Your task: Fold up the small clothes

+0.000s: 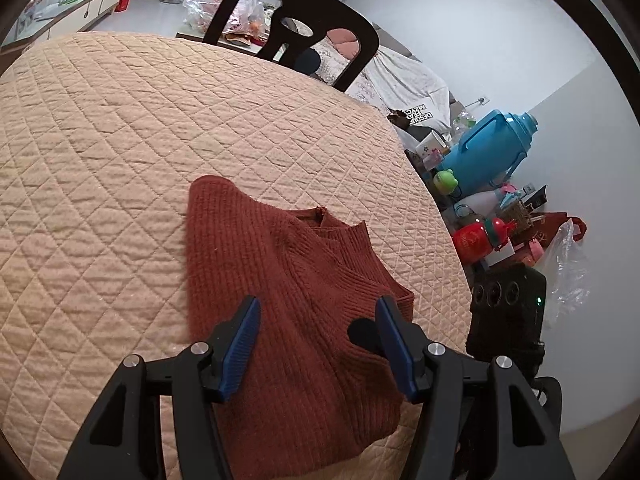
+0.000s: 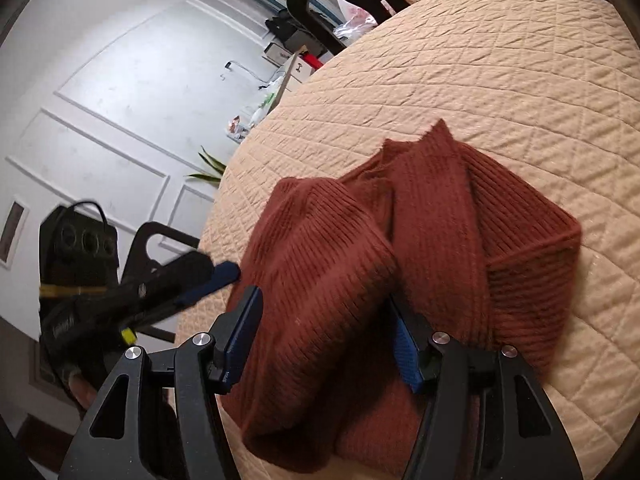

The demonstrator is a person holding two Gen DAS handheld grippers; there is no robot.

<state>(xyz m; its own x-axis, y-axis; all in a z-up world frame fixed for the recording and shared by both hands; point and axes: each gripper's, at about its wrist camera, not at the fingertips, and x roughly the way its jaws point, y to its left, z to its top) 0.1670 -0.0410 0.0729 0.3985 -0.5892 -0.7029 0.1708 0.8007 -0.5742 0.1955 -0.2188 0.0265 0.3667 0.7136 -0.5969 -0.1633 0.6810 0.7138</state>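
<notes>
Sweater (image 1: 296, 300): rust-red ribbed knit, partly folded, lying on the quilted beige tabletop (image 1: 120, 140) near its edge, collar toward the far side.
Long axis: runs away from both tools, hem nearest them, collar farthest.
Folded sleeve (image 2: 320, 256): laid across the body, forming a raised ridge directly ahead of the right tool.
Right tool (image 2: 324, 340): released, jaws standing wide to either side of the sleeve ridge; pads not pressing the knit, nothing held.
Left tool (image 1: 318, 344): released, jaws apart above the hem end of the sweater; no cloth pinched.
Nearer hand: judged about equal; both hang over the near half, the right over the sleeve fold, the left over the opposite side.
Pose: both tools slope downward toward the cloth; the left tool shows blurred at the left edge of the right wrist view.
Next move, judged: take the hem end and carry it toward the collar.
</notes>
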